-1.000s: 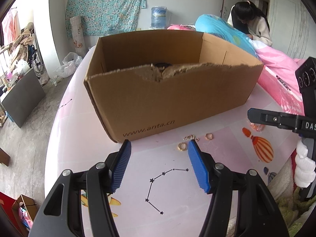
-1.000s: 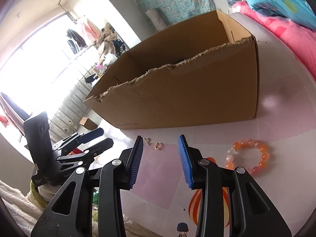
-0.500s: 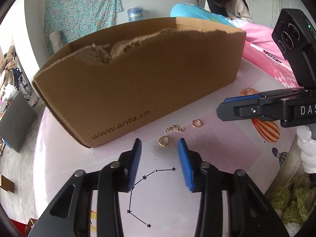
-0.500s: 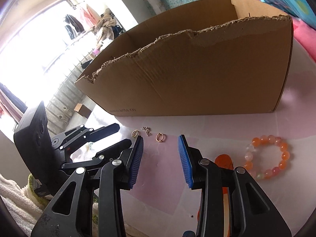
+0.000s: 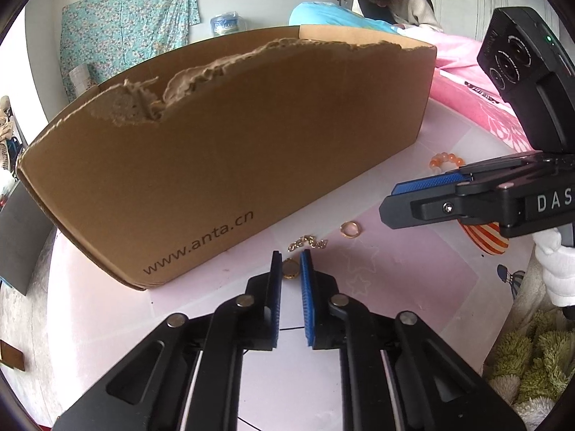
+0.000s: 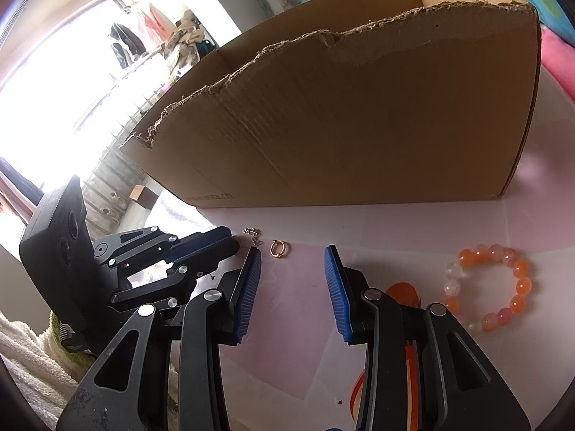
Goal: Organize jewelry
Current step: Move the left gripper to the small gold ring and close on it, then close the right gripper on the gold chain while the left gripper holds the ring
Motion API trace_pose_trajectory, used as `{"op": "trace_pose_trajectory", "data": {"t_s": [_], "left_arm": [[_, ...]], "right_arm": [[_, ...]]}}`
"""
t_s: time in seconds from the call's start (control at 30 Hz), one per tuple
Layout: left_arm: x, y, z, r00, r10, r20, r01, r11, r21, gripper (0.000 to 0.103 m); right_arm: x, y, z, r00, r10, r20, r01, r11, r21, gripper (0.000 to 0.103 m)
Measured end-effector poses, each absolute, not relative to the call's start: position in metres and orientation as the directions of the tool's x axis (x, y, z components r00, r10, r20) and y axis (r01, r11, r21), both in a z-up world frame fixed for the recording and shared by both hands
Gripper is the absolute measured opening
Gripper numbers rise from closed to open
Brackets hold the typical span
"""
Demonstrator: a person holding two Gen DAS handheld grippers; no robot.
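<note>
A: Your left gripper point(image 5: 290, 264) has just been closing, and a small gold ring point(image 5: 289, 270) sits between its tips on the table point(image 5: 413, 269), just in front of the box point(image 5: 233, 151). The pads look to be meeting the ring's sides, so I'd call it pinched, only just.

B: And your right gripper point(image 6: 291, 264)?

A: Its jaws stand apart with nothing between them. It hangs over the table, with a second ring point(image 6: 277, 248) lying just beyond its tips. A short chain point(image 5: 307, 242) lies between the two rings, and the bead bracelet point(image 6: 485, 287) is off to the right, well apart.

B: So which step is this?

A: The pickup of the first ring, I'd say. All four pieces are on the table.

B: What does your next move need?

A: A firm grip before you lift; a ring that thin could slip or tip out. Then raise it clear of the torn front wall of the box and release it inside.
</note>
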State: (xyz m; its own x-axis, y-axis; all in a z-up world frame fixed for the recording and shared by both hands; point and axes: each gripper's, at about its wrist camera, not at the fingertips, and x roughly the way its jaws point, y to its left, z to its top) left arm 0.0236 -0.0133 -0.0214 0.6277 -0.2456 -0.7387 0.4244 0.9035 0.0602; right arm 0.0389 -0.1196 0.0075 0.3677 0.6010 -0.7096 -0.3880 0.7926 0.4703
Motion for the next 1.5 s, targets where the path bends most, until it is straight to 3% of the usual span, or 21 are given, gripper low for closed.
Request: {"op": "trace_pose_trajectory", "data": {"t_s": [0.27,0.47,0.67,0.97,1.2,1.27,1.5], "left_arm": [[0.021,-0.01,-0.018,0.633,-0.253,-0.732,0.41,0.911,0.04,0.009],[0.018,-0.001,-0.009,0.651,-0.257,-0.714,0.388,0.921,0.022,0.009],[0.015,0.006,-0.004,0.664,-0.253,-0.703,0.368,0.93,0.013,0.009],[0.017,0.012,-0.004,0.667,-0.256,-0.7,0.351,0.936,-0.008,0.009],[0.017,0.015,-0.004,0.671,-0.256,-0.696,0.343,0.939,-0.015,0.009],[0.016,0.016,-0.004,0.672,-0.255,-0.696,0.342,0.94,-0.014,0.009],[0.014,0.016,-0.003,0.676,-0.25,-0.693,0.338,0.941,-0.009,0.009]], "right_arm": [[0.039,-0.113,0.009,0.385,0.584,-0.715,-0.421,0.8,0.427,0.036],[0.032,-0.082,0.013,0.435,0.516,-0.738,-0.509,0.817,0.271,0.036],[0.027,-0.053,0.01,0.478,0.449,-0.755,-0.571,0.812,0.121,0.029],[0.029,-0.038,0.001,0.516,0.393,-0.761,-0.578,0.816,0.029,0.012],[0.024,-0.036,-0.003,0.523,0.391,-0.757,-0.574,0.819,0.026,0.008],[0.021,-0.051,-0.003,0.518,0.397,-0.758,-0.572,0.819,0.039,0.002],[0.016,-0.063,0.007,0.511,0.416,-0.752,-0.574,0.816,0.061,0.001]]}}
